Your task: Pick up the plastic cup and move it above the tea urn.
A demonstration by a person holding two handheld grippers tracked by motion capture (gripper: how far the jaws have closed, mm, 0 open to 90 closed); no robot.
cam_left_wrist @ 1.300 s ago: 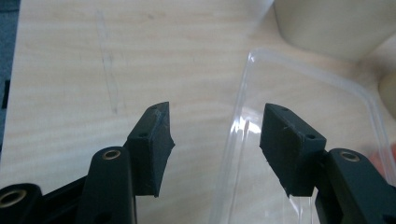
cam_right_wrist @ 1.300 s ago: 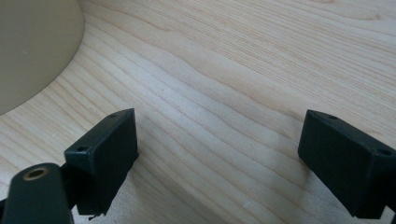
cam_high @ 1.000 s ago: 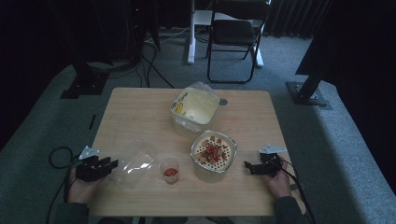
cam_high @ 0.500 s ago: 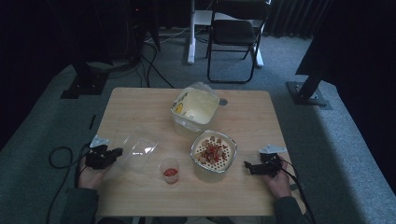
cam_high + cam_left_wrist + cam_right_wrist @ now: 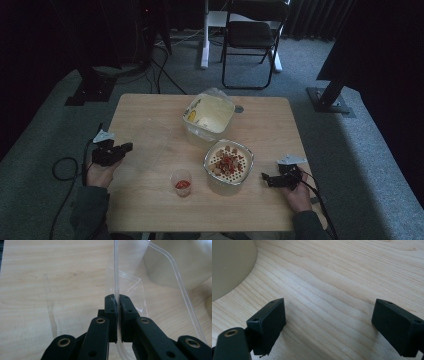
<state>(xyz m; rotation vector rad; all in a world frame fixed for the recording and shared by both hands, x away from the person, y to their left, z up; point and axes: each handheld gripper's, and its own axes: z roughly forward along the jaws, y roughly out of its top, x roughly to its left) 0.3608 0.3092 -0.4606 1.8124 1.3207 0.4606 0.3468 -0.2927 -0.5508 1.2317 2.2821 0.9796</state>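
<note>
My left gripper (image 5: 126, 147) is at the table's left edge, shut on the rim of a clear plastic lid (image 5: 148, 144). In the left gripper view the lid (image 5: 160, 272) stands on edge, its rim pinched between my left gripper's (image 5: 116, 298) two pads. A square container of food (image 5: 228, 162) with red pieces on top stands right of centre. My right gripper (image 5: 265, 178) rests just right of it, open with nothing between the pads. The right gripper view shows the right gripper (image 5: 328, 312) wide open over bare wood, and the container's wall (image 5: 229, 265) at the upper left.
A small clear cup with red sauce (image 5: 181, 182) stands near the front, left of the food container. A larger cream-coloured tub (image 5: 209, 114) sits at the back centre of the wooden table (image 5: 150, 205). A folding chair (image 5: 252, 37) stands beyond the table.
My left gripper has moved away from the table's front edge, carrying the clear lid, which has risen from lying flat to standing on edge. The right gripper has stayed put.
</note>
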